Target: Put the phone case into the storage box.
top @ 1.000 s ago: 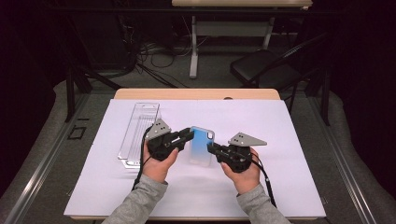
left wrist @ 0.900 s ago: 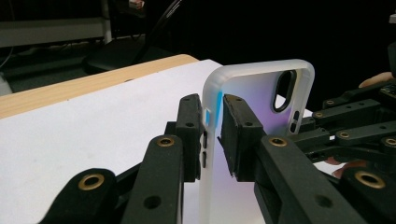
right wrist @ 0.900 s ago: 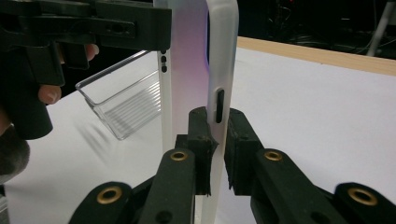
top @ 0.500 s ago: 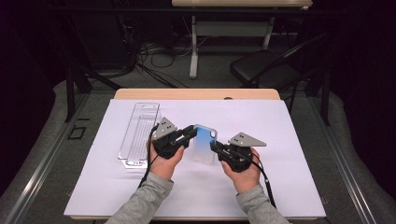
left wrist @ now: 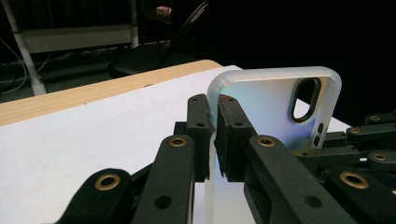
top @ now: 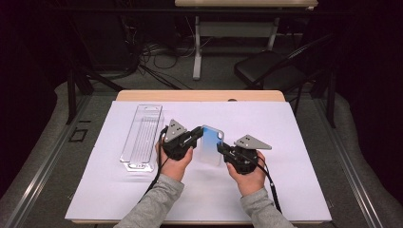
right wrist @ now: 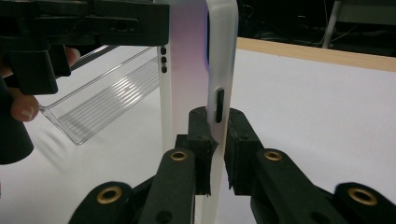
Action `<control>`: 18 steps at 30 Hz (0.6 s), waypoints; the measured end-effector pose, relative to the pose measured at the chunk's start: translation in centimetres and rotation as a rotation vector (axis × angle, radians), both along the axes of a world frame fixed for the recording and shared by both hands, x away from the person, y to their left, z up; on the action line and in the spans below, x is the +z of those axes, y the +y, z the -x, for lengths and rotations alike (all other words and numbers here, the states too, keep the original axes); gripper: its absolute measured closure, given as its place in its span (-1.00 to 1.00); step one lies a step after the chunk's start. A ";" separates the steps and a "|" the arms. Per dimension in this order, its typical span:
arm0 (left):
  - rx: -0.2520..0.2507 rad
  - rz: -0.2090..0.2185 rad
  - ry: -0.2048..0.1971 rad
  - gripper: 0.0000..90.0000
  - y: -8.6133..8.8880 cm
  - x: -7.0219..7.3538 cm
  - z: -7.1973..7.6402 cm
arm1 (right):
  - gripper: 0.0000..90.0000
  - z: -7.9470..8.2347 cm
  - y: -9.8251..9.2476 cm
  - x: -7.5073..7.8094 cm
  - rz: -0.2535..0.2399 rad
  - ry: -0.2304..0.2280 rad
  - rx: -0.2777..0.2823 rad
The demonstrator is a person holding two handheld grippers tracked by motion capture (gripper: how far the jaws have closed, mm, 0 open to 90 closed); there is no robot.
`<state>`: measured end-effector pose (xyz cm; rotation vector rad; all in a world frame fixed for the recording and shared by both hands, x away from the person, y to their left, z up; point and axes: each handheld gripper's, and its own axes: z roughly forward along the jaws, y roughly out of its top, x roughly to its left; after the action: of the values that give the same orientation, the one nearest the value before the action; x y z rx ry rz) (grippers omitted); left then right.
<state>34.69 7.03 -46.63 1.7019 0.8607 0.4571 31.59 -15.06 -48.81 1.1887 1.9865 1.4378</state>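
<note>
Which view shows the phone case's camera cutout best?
The left gripper view: the phone case faces it, with the oval camera cutout plain. The high view shows the case small, and the right gripper view shows its edge.

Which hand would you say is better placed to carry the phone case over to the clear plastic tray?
Left, probably. Both tongs, left and right, grip the phone case, but the clear plastic tray lies just beyond the left hand, so the right would have to cross over.
</note>
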 end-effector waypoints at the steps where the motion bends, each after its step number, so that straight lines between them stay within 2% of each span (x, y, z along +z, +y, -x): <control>1: 0.005 -0.003 -0.003 0.90 -0.1 0.0 0.0 | 0.83 0.0 0.0 0.0 0.002 0.001 0.000; 18: 0.043 0.006 0.007 0.94 -0.7 0.0 0.1 | 0.83 0.1 0.0 -0.2 -0.003 -0.007 -0.017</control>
<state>34.54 6.35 -46.63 1.6832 0.9043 0.4780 31.51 -15.07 -49.00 1.1976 1.9660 1.4346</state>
